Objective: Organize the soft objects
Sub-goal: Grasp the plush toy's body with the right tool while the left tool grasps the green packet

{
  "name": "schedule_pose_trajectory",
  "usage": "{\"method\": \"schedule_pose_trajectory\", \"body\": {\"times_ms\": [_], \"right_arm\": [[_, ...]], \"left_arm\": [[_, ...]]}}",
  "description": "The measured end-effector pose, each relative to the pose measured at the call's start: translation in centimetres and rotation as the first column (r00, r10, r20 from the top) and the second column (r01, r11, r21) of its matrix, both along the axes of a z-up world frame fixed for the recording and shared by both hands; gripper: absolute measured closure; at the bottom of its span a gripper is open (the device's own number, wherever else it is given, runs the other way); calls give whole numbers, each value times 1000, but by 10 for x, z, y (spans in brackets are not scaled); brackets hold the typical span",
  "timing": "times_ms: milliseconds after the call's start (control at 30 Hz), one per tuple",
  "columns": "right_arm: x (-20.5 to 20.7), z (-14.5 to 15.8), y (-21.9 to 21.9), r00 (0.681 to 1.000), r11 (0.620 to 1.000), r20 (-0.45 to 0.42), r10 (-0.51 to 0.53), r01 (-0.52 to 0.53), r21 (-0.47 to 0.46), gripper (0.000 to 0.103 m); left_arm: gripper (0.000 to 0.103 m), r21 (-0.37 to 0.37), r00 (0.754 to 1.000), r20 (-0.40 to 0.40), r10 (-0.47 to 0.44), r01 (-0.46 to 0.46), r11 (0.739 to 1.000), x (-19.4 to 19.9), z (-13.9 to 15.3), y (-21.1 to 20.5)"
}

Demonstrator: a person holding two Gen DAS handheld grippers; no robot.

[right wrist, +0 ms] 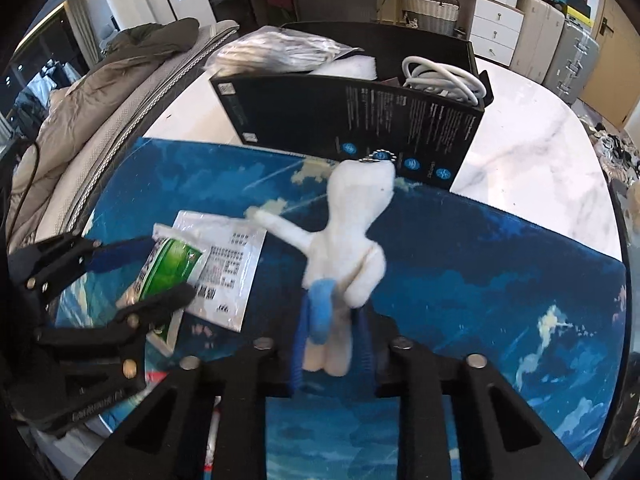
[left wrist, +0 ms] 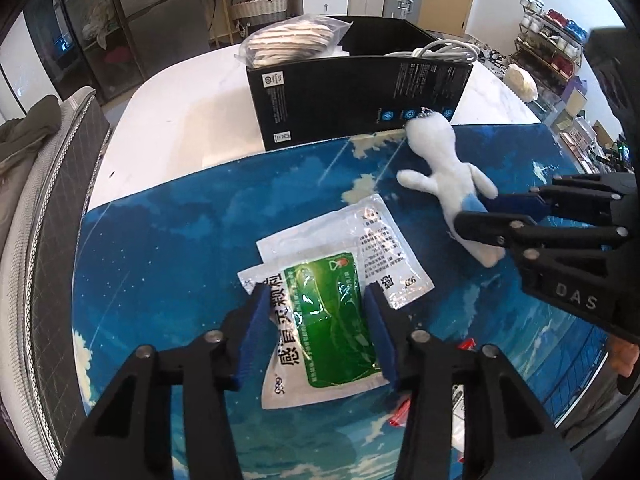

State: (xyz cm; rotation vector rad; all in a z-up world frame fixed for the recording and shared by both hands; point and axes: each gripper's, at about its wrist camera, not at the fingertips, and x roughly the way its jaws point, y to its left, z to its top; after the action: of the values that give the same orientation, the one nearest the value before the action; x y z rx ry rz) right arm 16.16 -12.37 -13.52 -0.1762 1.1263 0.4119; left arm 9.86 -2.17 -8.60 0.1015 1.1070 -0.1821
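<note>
Your left gripper (left wrist: 316, 322) had its blue-padded fingers (left wrist: 253, 328) pressed against both sides of the green-and-white foil medicine sachet (left wrist: 324, 320), low in the centre of the left wrist view. In the right wrist view that sachet (right wrist: 168, 268) looked tilted up at the left edge of the frame, between the left gripper's fingers (right wrist: 120, 258). A second, white printed sachet (left wrist: 384, 248) lay flat on the blue sky-patterned mat (left wrist: 180, 248), partly under the green one.

Your right gripper (right wrist: 330, 344) was closed on the lower body of the white plush toy with a blue patch (right wrist: 352, 240), at the centre of the right wrist view. The toy's head, with a small bead chain, reached up to just in front of the black cardboard box (right wrist: 340, 120). I could not tell whether the toy was lifted clear of the mat.

The box stood at the mat's far edge on the white marble table (right wrist: 532, 160), holding a clear bag of pale fabric (left wrist: 288, 40) and a coiled white cable (right wrist: 440, 76).
</note>
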Motion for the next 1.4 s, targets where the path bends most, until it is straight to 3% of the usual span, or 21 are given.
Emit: {"method": "schedule_pose_trajectory", "body": {"times_ms": [267, 400, 433, 467, 500, 667, 733, 767, 800, 1000, 1400], "right_arm": [[-11, -1, -7, 1000, 1000, -17, 11, -11, 16, 85], [-17, -2, -10, 1000, 1000, -15, 17, -16, 24, 85], [-19, -1, -14, 1000, 1000, -15, 18, -18, 25, 85], [-20, -1, -14, 1000, 1000, -13, 18, -18, 25, 85], [-20, 0, -14, 1000, 1000, -10, 20, -19, 23, 85], [-23, 0, -14, 1000, 999, 2, 29, -29, 14, 85], [-23, -1, -14, 1000, 999, -1, 27, -27, 18, 85], [-22, -1, -14, 1000, 999, -2, 26, -26, 19, 85], [-22, 0, -14, 1000, 1000, -3, 24, -24, 20, 85], [-25, 3, -12, 1000, 999, 2, 29, -29, 25, 85], [-43, 27, -15, 996, 997, 78, 40, -45, 57, 85]], "left_arm": [[80, -12, 1000, 19, -17, 18, 1000, -1, 6, -1], [80, 9, 999, 35, -23, 23, 1000, -3, 8, -4], [77, 12, 999, 36, -18, 18, 1000, -3, 8, -5], [67, 12, 999, 38, -14, 13, 1000, -3, 7, -4], [45, 9, 999, 34, -11, 10, 1000, -3, 7, -4], [38, 58, 1000, 1, 1, -1, 998, -3, -5, -6], [47, 43, 1000, 10, 10, -11, 999, -5, -6, -4], [63, 26, 1000, 3, 17, -17, 1000, -5, -6, -3], [69, -4, 1000, -7, 14, -14, 1000, -5, -7, -2], [85, 18, 1000, 15, -26, 26, 1000, -12, -3, -12], [87, 2, 992, 125, -12, 12, 1000, -11, 29, -8]]}}
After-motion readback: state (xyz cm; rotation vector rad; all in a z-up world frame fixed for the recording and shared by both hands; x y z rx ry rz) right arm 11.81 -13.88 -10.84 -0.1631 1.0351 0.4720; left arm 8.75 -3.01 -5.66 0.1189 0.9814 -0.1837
